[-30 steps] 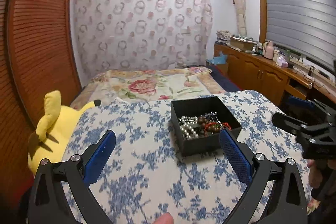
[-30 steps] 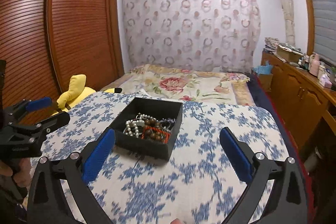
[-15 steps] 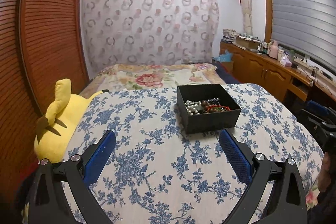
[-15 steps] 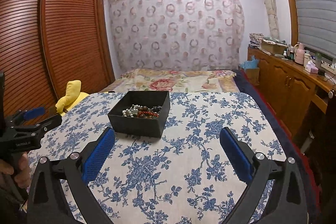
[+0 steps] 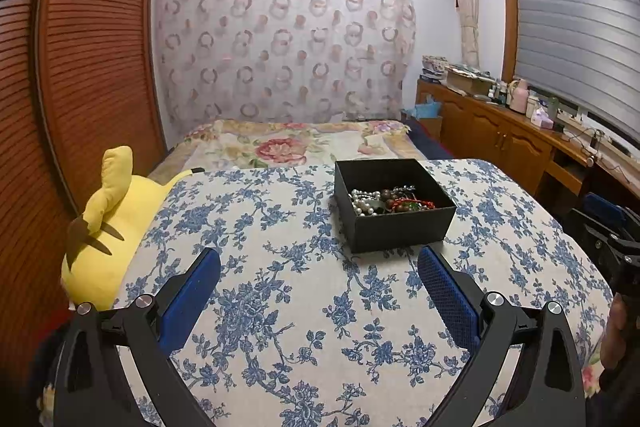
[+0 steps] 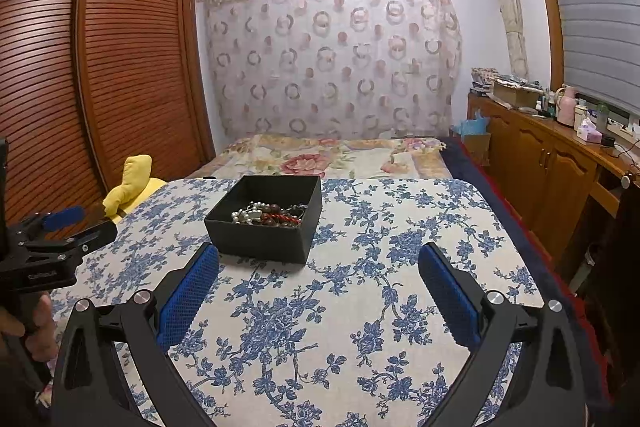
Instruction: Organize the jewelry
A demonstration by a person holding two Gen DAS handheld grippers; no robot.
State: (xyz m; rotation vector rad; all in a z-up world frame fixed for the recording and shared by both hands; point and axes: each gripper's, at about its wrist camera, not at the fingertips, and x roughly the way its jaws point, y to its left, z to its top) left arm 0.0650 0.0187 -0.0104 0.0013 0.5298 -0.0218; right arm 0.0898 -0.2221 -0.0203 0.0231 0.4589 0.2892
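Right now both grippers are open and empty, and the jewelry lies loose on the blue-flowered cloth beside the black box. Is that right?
Not quite. The left gripper and right gripper are open and empty, but the jewelry lies inside the black box, not beside it on the blue-flowered cloth. Both wrist views show this.

The left gripper is spread wide, its blue pads far apart with nothing between them. The right gripper is spread just as wide and holds nothing. In the right wrist view a hand grips a handle at 8 o'clock.
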